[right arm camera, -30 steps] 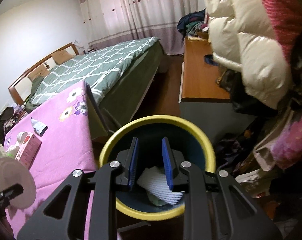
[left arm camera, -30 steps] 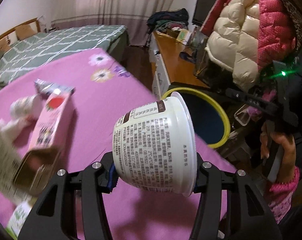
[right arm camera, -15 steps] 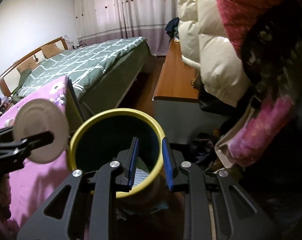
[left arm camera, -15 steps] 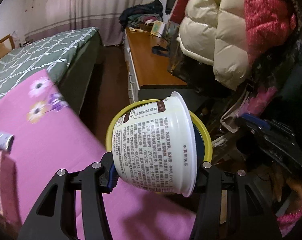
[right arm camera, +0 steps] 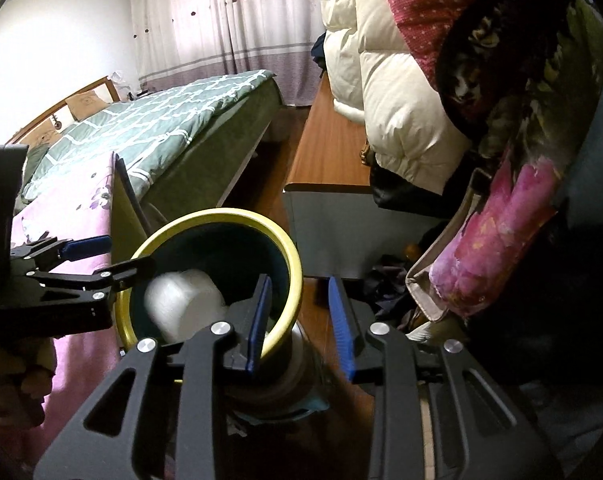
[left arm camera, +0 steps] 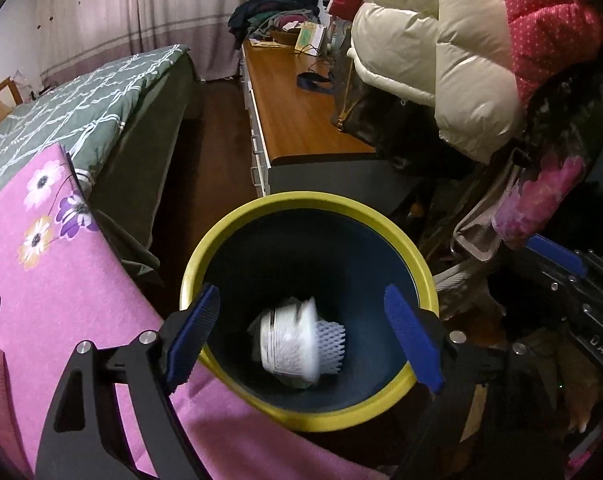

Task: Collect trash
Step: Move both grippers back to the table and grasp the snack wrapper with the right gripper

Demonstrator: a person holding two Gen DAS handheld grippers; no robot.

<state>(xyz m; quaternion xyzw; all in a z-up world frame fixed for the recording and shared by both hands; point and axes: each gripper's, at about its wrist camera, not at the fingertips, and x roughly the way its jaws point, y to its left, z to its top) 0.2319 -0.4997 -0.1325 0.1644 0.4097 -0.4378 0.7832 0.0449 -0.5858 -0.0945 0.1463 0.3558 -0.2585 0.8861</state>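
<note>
- White plastic cup (left arm camera: 287, 340): blurred, inside yellow-rimmed bin (left arm camera: 301, 204), beyond left gripper (left arm camera: 301, 336), whose jaws, just opened, stand spread, empty.
- Right gripper (right arm camera: 299, 324): parted, straddling bin rim.
- Pink floral cloth (left arm camera: 61, 280) left; bed (left arm camera: 81, 100) beyond.

A yellow-rimmed bin (left arm camera: 229, 236) with a dark blue inside holds a white cup (left arm camera: 285, 340), beside a pink flowered surface (left arm camera: 61, 280) and a green bed (left arm camera: 81, 100) with white lattice lines.

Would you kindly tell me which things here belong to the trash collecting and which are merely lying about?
Part of the job:
- yellow-rimmed bin
- white cup, blurred, dropping into the bin
- white foam net in the bin
- left gripper, jaws just opened, empty

Lying about:
- cream puffer jacket
- green quilted bed
- wooden cabinet
</note>
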